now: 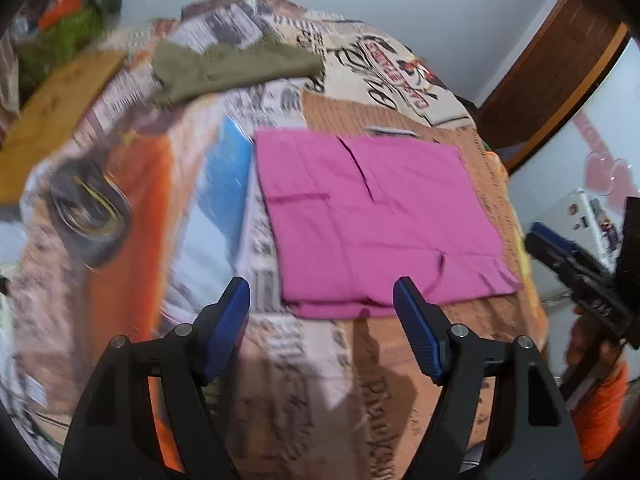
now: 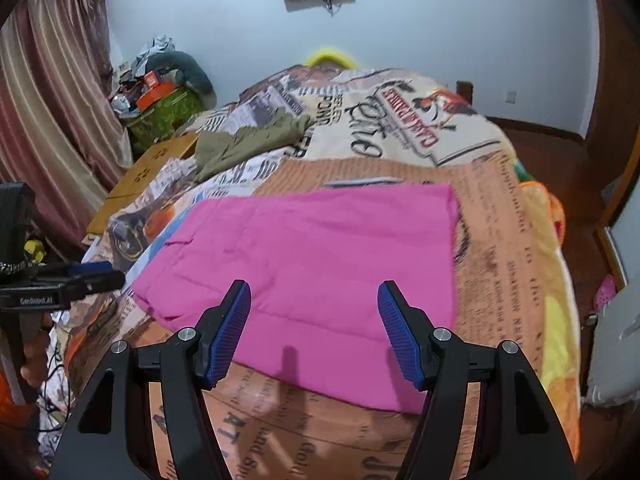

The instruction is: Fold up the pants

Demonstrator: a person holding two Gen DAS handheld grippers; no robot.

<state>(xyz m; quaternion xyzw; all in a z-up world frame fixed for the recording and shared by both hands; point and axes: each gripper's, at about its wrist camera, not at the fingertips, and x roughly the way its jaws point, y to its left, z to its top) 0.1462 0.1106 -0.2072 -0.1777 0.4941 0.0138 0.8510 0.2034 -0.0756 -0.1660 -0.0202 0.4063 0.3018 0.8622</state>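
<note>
The pink pants (image 1: pixel 376 216) lie folded into a flat rectangle on the printed bedspread (image 1: pixel 280 360); they also show in the right wrist view (image 2: pixel 320 264). My left gripper (image 1: pixel 322 304) is open and empty, above the near edge of the pants. My right gripper (image 2: pixel 314 308) is open and empty, hovering over the near part of the pants. The right gripper shows at the right edge of the left wrist view (image 1: pixel 576 264), and the left gripper at the left edge of the right wrist view (image 2: pixel 64 280).
An olive-green garment (image 1: pixel 232 68) lies crumpled at the far side of the bed, also in the right wrist view (image 2: pixel 248 140). A cardboard sheet (image 2: pixel 148 172) and a cluttered green bin (image 2: pixel 160 112) stand at the left. A curtain (image 2: pixel 48 100) hangs left; wooden floor (image 2: pixel 580 216) lies right.
</note>
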